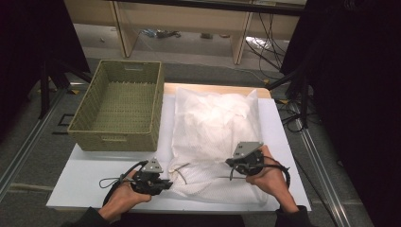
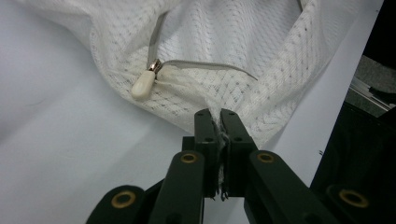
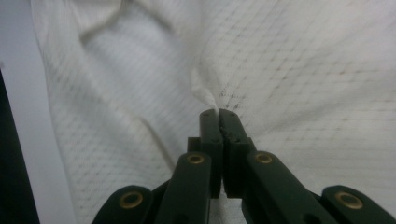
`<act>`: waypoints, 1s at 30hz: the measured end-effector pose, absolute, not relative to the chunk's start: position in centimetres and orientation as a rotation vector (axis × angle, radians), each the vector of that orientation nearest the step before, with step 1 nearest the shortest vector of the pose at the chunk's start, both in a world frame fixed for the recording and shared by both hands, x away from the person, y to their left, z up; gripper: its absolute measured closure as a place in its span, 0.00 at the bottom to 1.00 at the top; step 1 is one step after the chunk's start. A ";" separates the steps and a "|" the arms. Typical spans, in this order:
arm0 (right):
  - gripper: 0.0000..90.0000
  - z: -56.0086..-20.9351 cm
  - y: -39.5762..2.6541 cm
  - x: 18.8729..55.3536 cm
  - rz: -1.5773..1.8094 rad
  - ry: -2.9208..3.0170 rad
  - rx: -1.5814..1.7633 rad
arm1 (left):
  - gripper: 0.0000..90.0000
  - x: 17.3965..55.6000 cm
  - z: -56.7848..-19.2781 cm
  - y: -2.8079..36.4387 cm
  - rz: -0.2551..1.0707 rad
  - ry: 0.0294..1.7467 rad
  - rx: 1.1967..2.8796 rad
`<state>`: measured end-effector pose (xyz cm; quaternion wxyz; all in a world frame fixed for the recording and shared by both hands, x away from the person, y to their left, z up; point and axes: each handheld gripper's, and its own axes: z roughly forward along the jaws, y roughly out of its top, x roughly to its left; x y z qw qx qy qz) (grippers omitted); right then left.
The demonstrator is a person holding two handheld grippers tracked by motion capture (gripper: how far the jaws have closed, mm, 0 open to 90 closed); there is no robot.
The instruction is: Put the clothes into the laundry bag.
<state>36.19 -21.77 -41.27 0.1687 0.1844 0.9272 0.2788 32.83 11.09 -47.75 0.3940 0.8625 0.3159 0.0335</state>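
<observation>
White tabletop (image 1: 94, 179), grey floor (image 1: 28, 151)

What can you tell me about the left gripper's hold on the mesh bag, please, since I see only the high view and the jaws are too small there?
Observer: The left gripper is shut on the mesh bag, with a fold of its edge pinched between the jaws.
Operator: Thank you. Where is the zipper pull from there?
Observer: The zipper pull, a cream tab, lies just beyond the jaws, apart from them, at the end of a partly open zipper.
Operator: And is the right gripper really gripping?
Observer: Yes, the right gripper is shut on a small peak of the mesh.
</observation>
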 end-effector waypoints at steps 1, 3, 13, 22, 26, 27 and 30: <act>1.00 -42.4 -21.7 36.2 0.743 2.685 0.514 | 0.96 32.8 -47.8 11.2 0.079 0.820 2.195; 1.00 -44.2 -21.6 36.3 0.678 2.716 0.526 | 0.96 32.8 -47.8 11.5 0.076 0.789 2.211; 1.00 -43.6 -22.5 36.7 0.713 2.685 0.560 | 0.94 31.8 -47.7 11.8 0.046 0.757 2.210; 1.00 -43.6 -22.3 36.6 0.729 2.686 0.604 | 0.56 33.2 -46.4 11.0 0.139 0.891 2.194; 1.00 -43.5 -22.2 36.7 0.716 2.703 0.574 | 0.63 33.5 -47.8 10.6 0.054 0.903 2.318; 1.00 -43.6 -22.3 36.8 0.734 2.675 0.530 | 0.73 33.6 -47.8 11.0 0.072 0.852 2.380; 1.00 -43.3 -22.3 36.5 0.717 2.679 0.558 | 0.94 33.4 -47.7 11.4 0.082 0.852 2.385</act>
